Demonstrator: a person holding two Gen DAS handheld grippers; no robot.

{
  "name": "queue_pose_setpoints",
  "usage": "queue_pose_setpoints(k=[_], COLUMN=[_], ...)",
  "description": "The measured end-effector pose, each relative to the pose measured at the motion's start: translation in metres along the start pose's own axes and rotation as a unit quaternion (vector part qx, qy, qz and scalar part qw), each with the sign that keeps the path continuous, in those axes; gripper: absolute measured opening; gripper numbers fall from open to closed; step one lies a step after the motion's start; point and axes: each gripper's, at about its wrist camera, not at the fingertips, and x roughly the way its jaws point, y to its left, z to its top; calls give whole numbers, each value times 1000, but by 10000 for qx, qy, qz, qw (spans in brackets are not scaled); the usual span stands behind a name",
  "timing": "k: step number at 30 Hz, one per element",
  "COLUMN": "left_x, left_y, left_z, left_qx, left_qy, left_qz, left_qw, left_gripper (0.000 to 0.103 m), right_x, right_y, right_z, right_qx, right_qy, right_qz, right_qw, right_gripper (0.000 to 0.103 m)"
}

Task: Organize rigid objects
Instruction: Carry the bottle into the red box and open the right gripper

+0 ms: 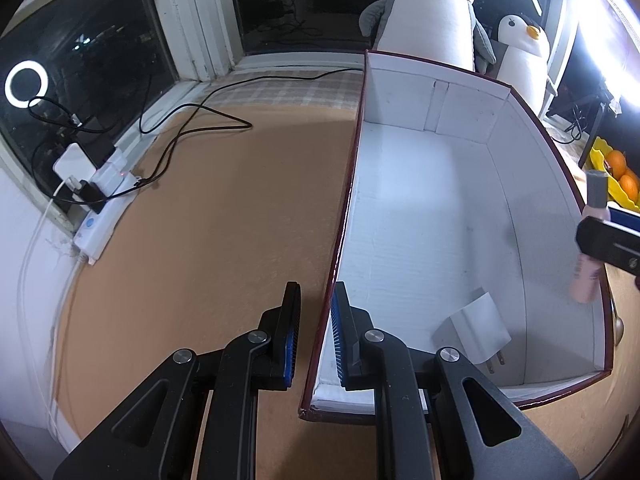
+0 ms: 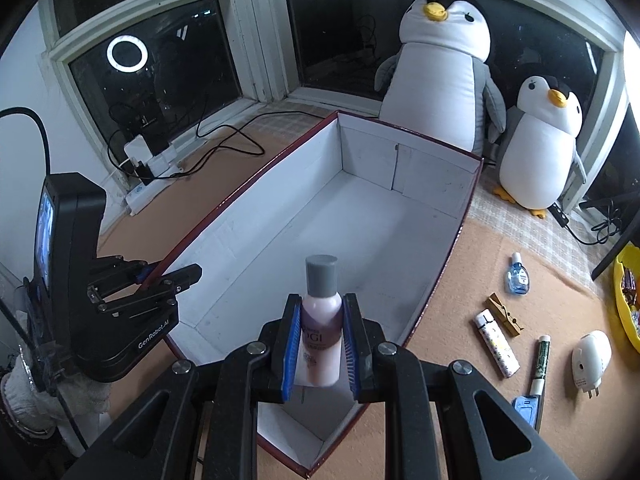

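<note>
A big open box [image 2: 372,156], white inside and dark red outside, stands on the tan table. My left gripper [image 1: 318,292] is shut on the box's left wall [image 1: 352,168]; the right wrist view shows it [image 2: 172,276] clamped on that rim. My right gripper [image 2: 322,300] is shut on an upright pink bottle [image 2: 320,320] with a grey cap, over the box's near end. In the left wrist view the bottle [image 1: 588,276] sits at the box's right wall, with my right gripper's finger [image 1: 608,244] across it. A white plug adapter [image 1: 476,328] lies inside the box.
Right of the box lie an eye-drop bottle [image 2: 517,280], a clothespin [image 2: 505,314], a lighter [image 2: 497,342], a slim tube [image 2: 540,364] and a white plug-in device [image 2: 590,356]. A yellow bowl [image 2: 628,304] is at the far right. Two plush penguins [image 2: 440,72] stand behind; a power strip [image 1: 104,216] with cables is left.
</note>
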Motion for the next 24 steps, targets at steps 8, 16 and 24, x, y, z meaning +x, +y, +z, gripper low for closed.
queue_pose_setpoints(k=[8,16,24], left_x=[0,0,0], left_y=[-1,0,-1], left_z=[-1,0,0], left_qx=[-15,-21,23], left_qy=[-26,-33,-50], left_qz=[9,-8,-28], left_qw=[10000,10000,10000], left_gripper=[9,8,8], right_x=[0,-7,-25], right_y=[3,-5,-23], right_z=[1,0,-6], right_qx=[-70,170,549], right_qy=[-89,-151,-324], right_qz=[-8,85,102], right_qw=[9999,9997,9979], right_gripper=[48,50,55])
